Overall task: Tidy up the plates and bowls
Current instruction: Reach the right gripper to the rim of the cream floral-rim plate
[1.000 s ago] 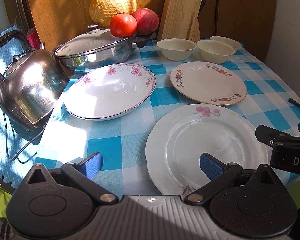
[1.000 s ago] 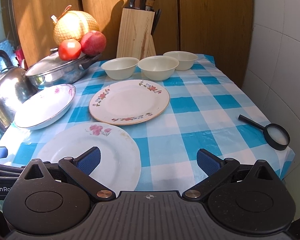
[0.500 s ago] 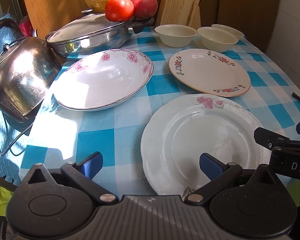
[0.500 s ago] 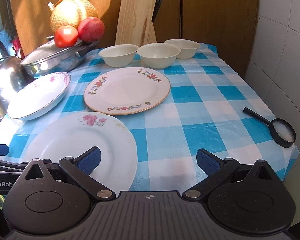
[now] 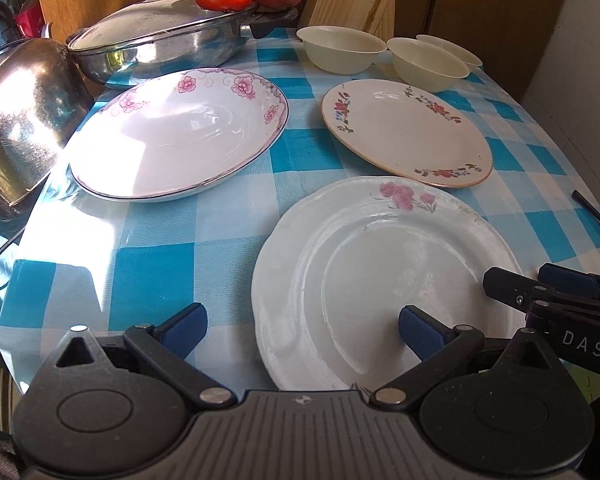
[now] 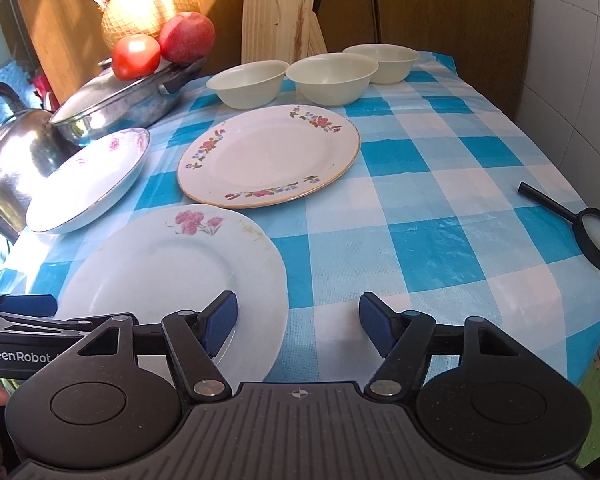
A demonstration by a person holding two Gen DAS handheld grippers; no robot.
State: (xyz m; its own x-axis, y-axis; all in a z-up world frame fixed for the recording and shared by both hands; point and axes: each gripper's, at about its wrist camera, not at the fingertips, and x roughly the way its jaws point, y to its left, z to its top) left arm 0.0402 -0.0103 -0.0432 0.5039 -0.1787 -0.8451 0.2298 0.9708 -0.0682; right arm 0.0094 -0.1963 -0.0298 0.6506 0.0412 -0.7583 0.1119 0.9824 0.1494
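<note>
Three plates lie on the blue-checked tablecloth (image 6: 428, 216). Nearest is a white scalloped plate (image 5: 380, 280) (image 6: 172, 268) with a pink flower. Behind it is a cream plate (image 5: 404, 132) (image 6: 268, 160) with a floral rim, and to the left a deep white plate (image 5: 180, 136) (image 6: 88, 180) with pink blossoms. Three cream bowls (image 5: 344, 52) (image 6: 332, 78) stand in a row at the back. My left gripper (image 5: 302, 326) is open over the scalloped plate's near left rim. My right gripper (image 6: 298, 322) is open at that plate's near right edge, holding nothing.
A steel kettle (image 5: 20, 120) and a lidded steel pan (image 5: 164, 48) carrying a tomato (image 6: 136, 56) and an apple stand at the left back. A wooden knife block (image 6: 280, 12) is behind the bowls. A black magnifying glass (image 6: 592, 236) lies at the right edge.
Both grippers have moved forward and lower toward the table, so the plates look larger and nearer. Both stay open; nothing on the table has shifted.
</note>
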